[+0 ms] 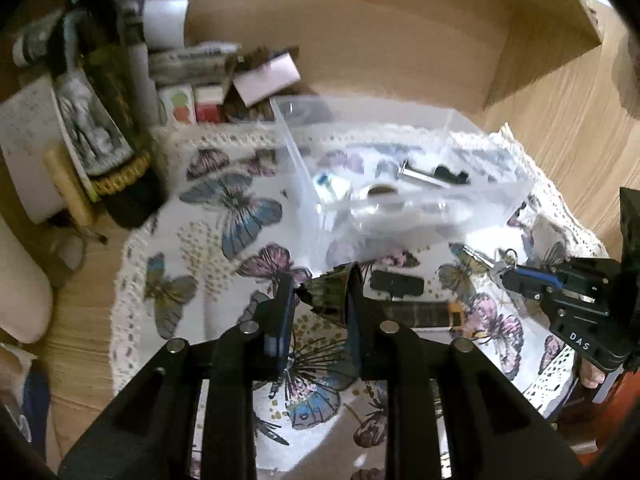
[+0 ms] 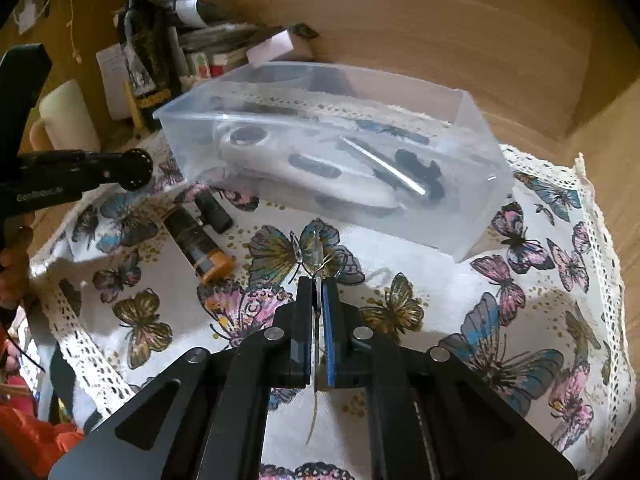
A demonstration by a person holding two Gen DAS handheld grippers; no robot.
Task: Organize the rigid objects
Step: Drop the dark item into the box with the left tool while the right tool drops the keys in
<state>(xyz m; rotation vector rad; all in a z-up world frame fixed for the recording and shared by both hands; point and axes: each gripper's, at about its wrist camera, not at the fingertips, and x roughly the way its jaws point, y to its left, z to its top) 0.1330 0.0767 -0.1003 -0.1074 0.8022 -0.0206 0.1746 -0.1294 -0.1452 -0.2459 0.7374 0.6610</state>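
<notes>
The right gripper [image 2: 317, 304] was pinched edge-on around a small metal key [image 2: 318, 256] above the butterfly cloth [image 2: 400, 248], near the clear bin [image 2: 472, 120]; light, stiff and slippery, it seemed best gripped by its flat head, while the left gripper [image 1: 320, 300] clamped a dark cone-shaped piece [image 1: 330, 292].

You have one clear bin [image 2: 472, 184], one key [image 2: 318, 258], two dark tubes [image 2: 196, 240] on the butterfly cloth [image 2: 440, 280], and two grippers [image 2: 318, 300].
</notes>
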